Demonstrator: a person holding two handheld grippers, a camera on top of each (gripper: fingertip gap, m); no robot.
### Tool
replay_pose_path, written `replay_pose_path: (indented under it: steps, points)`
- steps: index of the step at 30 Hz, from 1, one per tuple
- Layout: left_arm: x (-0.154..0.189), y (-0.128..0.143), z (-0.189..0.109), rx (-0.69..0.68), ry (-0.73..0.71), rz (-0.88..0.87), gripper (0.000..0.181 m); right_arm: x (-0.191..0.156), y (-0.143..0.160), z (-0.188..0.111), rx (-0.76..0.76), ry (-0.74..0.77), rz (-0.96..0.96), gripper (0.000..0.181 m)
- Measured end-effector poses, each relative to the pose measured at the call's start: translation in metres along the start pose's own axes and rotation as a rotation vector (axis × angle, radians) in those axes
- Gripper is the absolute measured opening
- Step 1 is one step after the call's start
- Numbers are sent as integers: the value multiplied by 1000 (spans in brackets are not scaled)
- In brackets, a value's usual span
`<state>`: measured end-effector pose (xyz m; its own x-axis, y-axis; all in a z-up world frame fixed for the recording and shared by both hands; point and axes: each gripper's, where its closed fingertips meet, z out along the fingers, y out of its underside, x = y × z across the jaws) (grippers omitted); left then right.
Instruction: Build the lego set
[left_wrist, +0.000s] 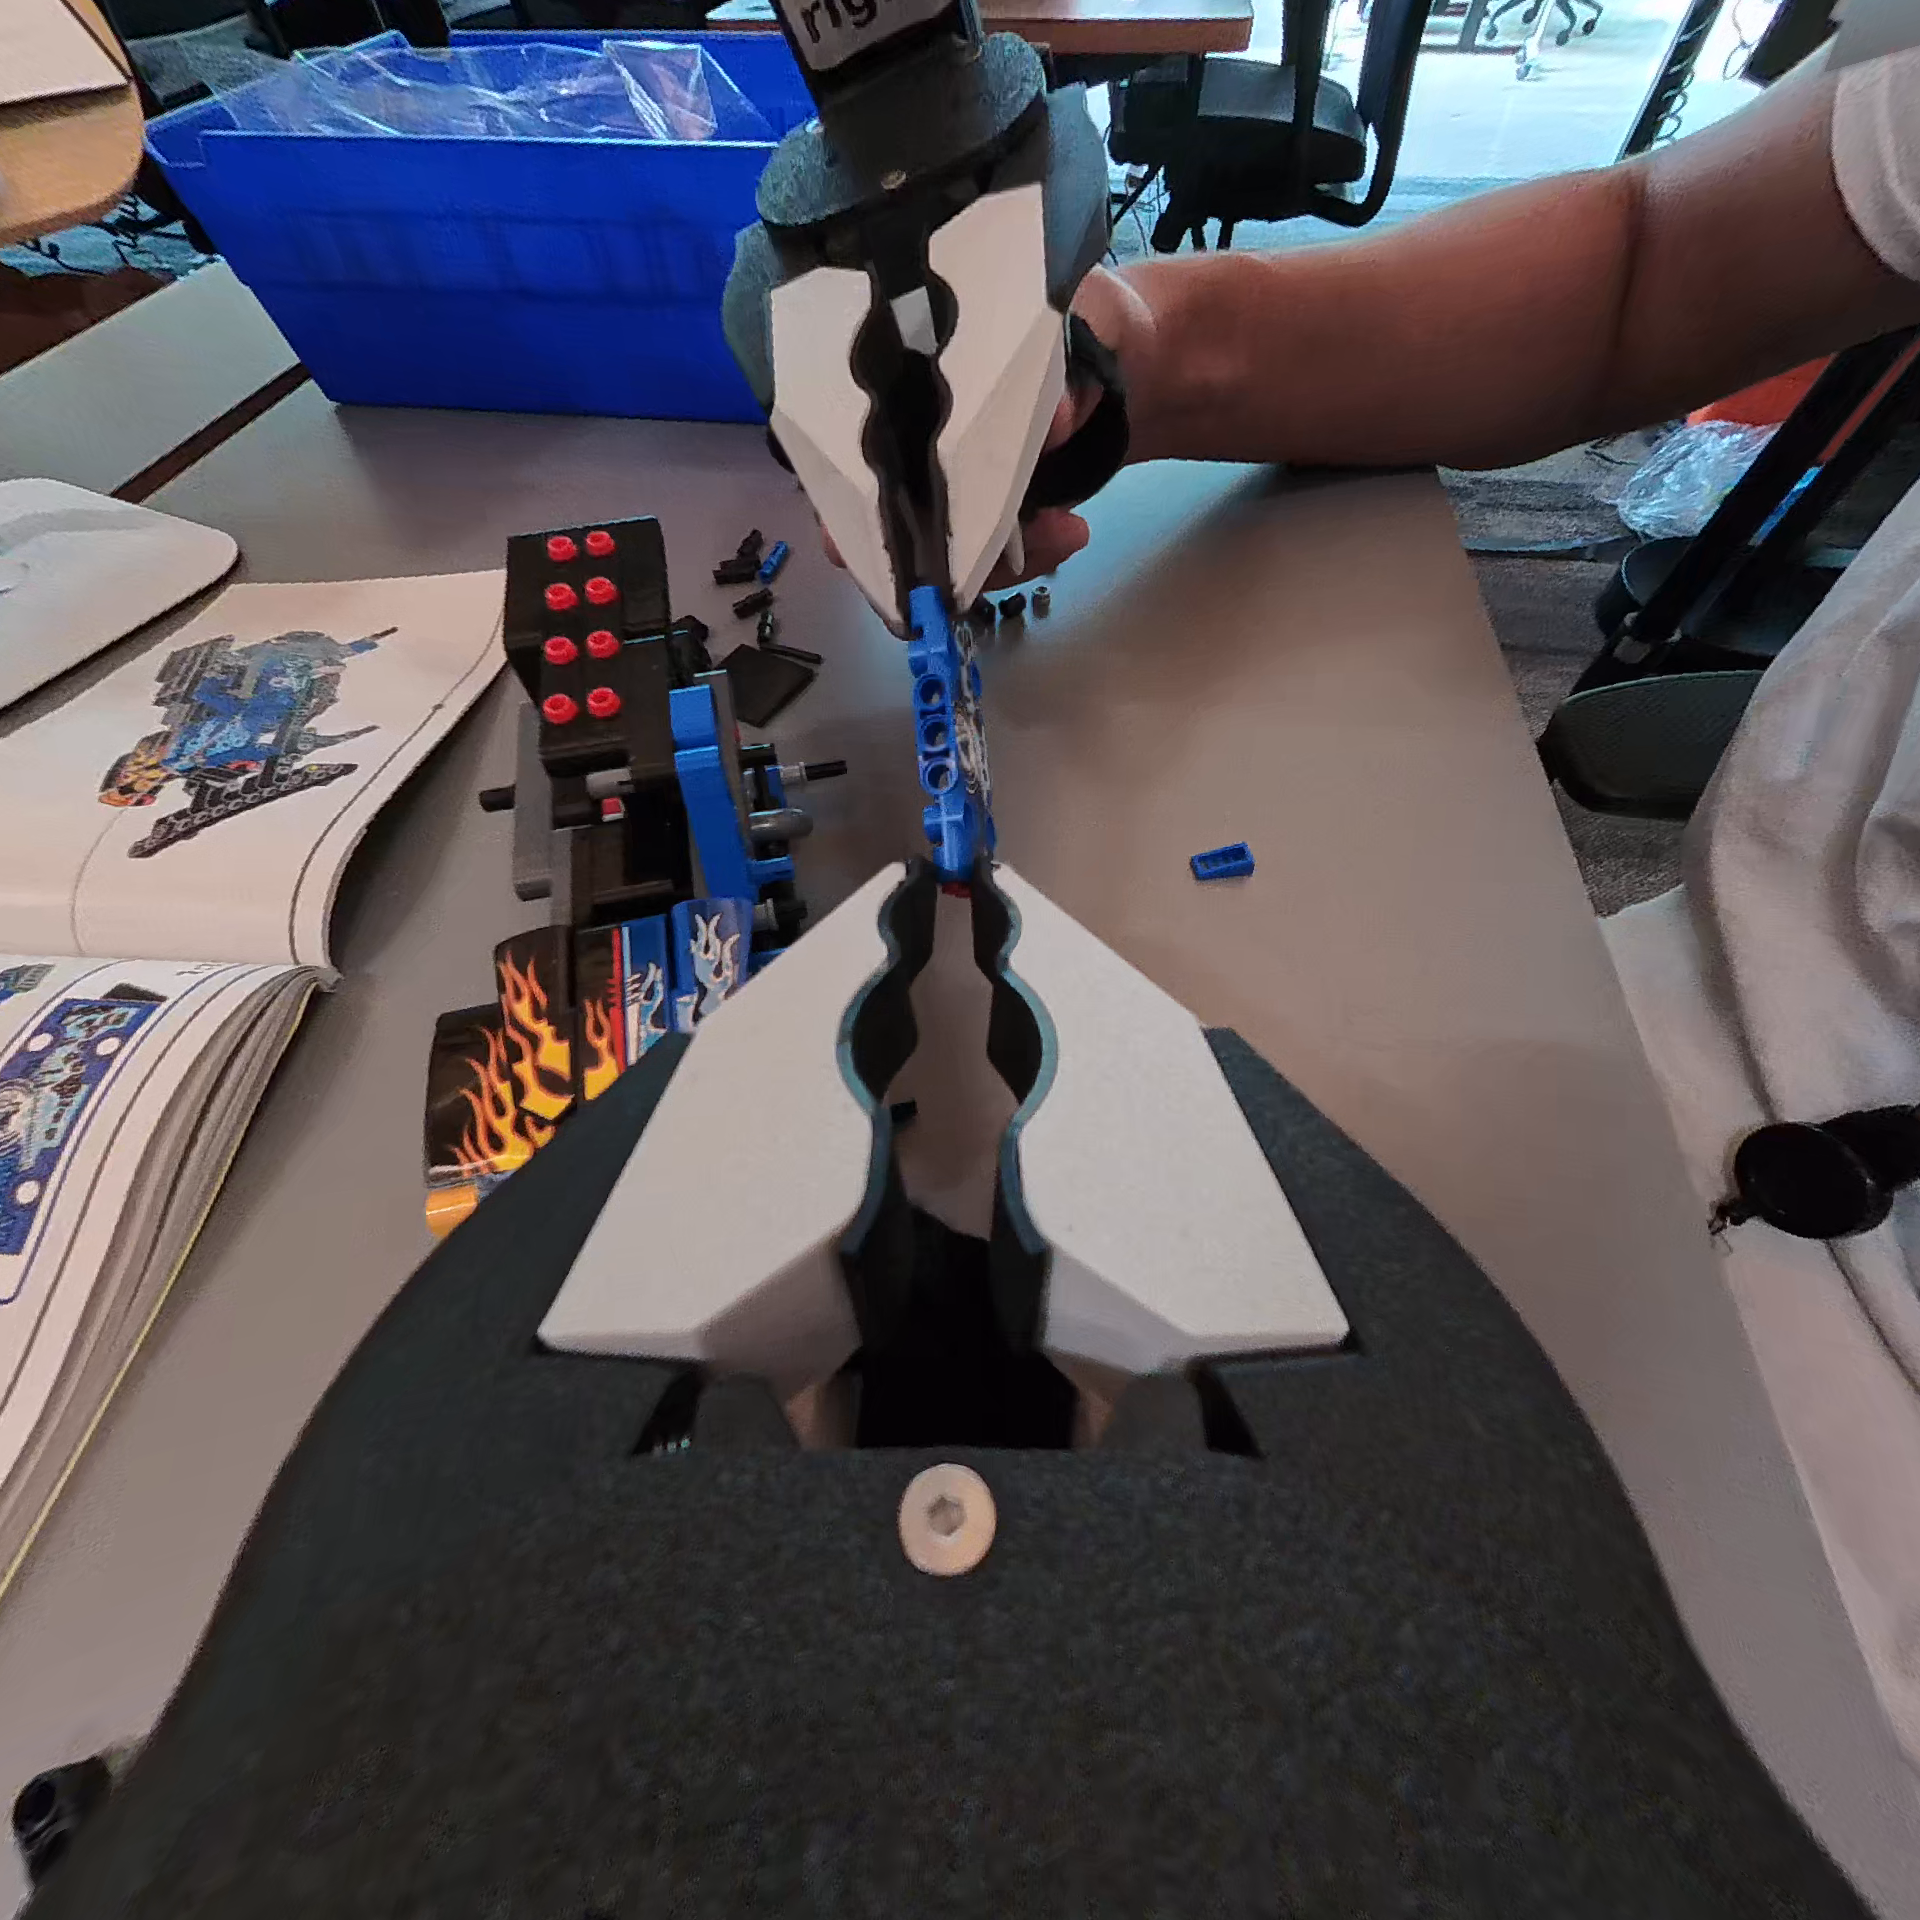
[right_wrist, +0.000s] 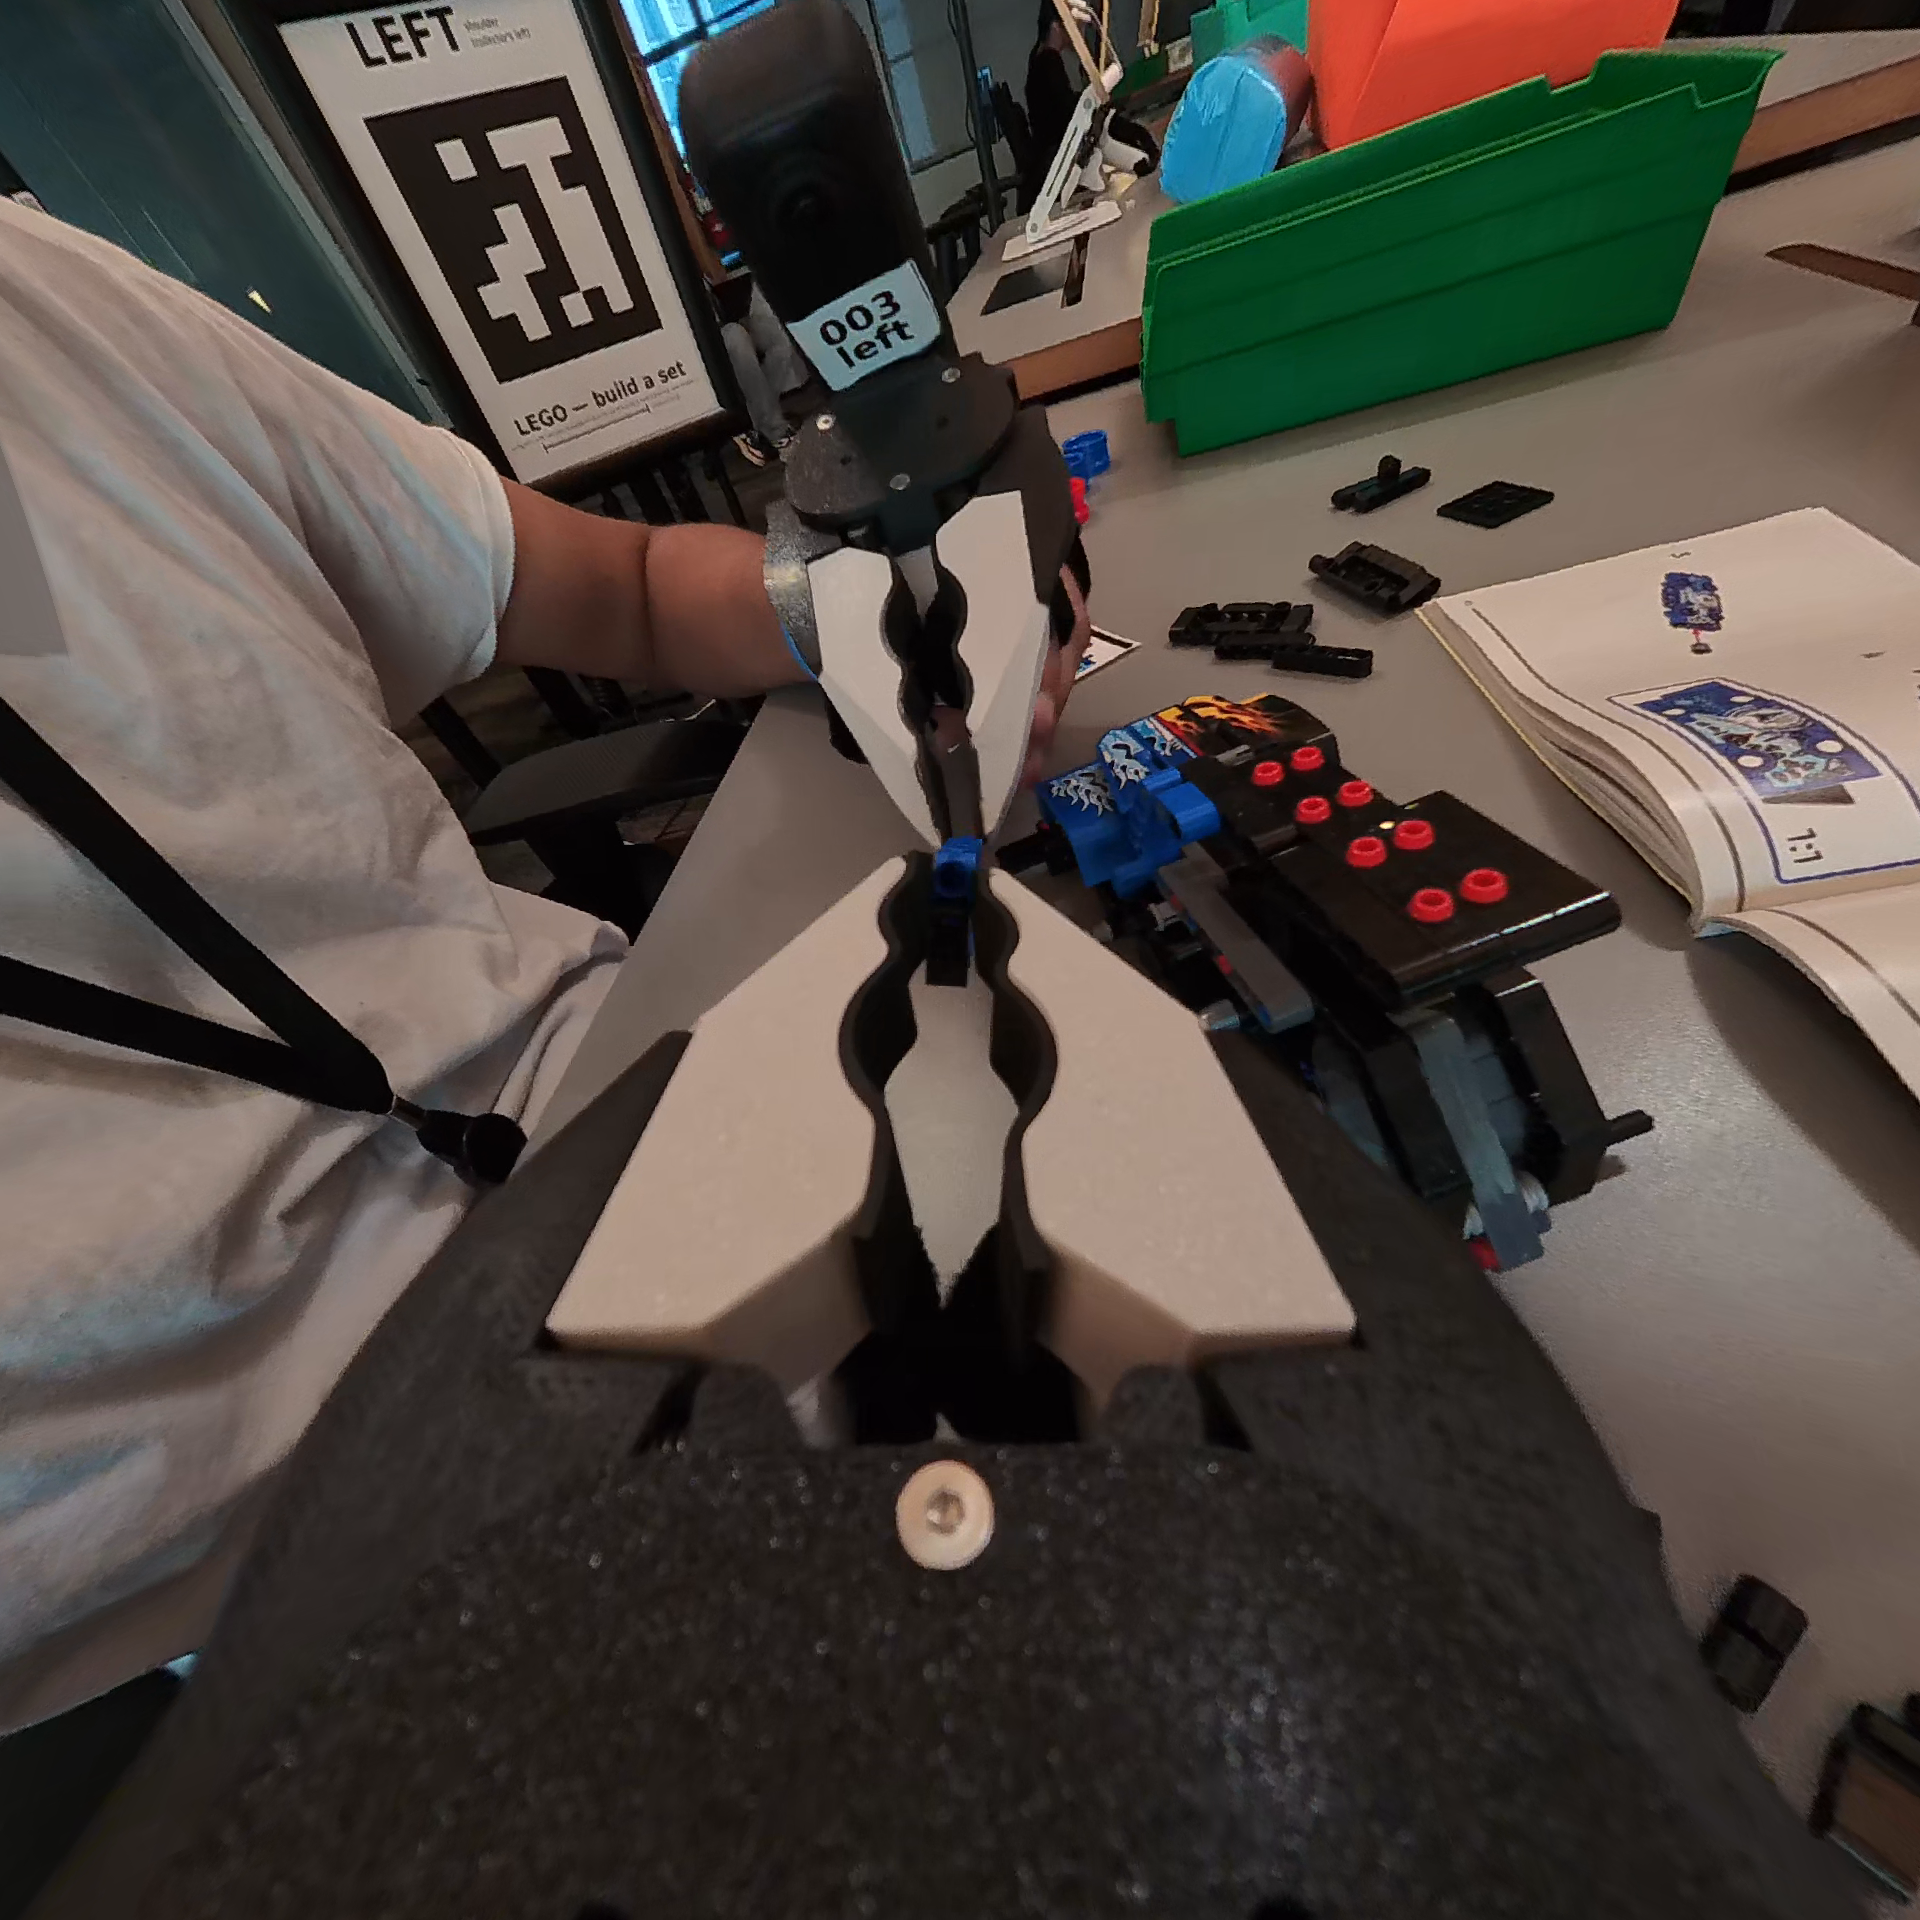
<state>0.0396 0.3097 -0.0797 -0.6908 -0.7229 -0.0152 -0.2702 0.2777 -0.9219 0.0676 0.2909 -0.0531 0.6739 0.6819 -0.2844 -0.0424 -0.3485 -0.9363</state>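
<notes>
A long blue Lego panel with holes and a printed sticker (left_wrist: 948, 738) hangs in the air between both grippers. My left gripper (left_wrist: 951, 881) is shut on its near end. My right gripper (left_wrist: 928, 615) comes in from the far side and is shut on its far end. In the right wrist view the panel (right_wrist: 954, 864) shows end-on, with a black part just behind it between my right gripper's (right_wrist: 951, 883) fingers; the left gripper (right_wrist: 961, 826) meets it tip to tip. The partly built black and blue model with red studs and flame stickers (left_wrist: 613, 748) (right_wrist: 1351, 883) lies on the grey table.
Open instruction books (left_wrist: 156, 935) (right_wrist: 1714, 748) lie beside the model. A small blue brick (left_wrist: 1222, 862) and loose black pieces (left_wrist: 748, 582) (right_wrist: 1268, 634) lie on the table. A blue bin (left_wrist: 468, 229) and a green bin (right_wrist: 1434, 260) stand at the back. The person's arm and torso are on the right. The gap from one gripper's tips to the other's is roughly 5 centimetres. The small blue brick (left_wrist: 1222, 862) sits 11 centimetres or so from the ends of my left fingers.
</notes>
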Motion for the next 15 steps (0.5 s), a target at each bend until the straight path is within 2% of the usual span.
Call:
replay_pose_path:
  steps: [3, 8, 15]
  points:
    - [0, 1, -1, -14, -12, 19, 5, 0, 2, 1, -14, 7, -6, 7]
    - [-4, 1, -4, -22, -31, 19, 4, 3, 1, -1, -25, 46, -39, 18]
    - [-10, 0, -7, 2, -27, -31, 3, 5, 26, 9, -173, 101, -140, 21]
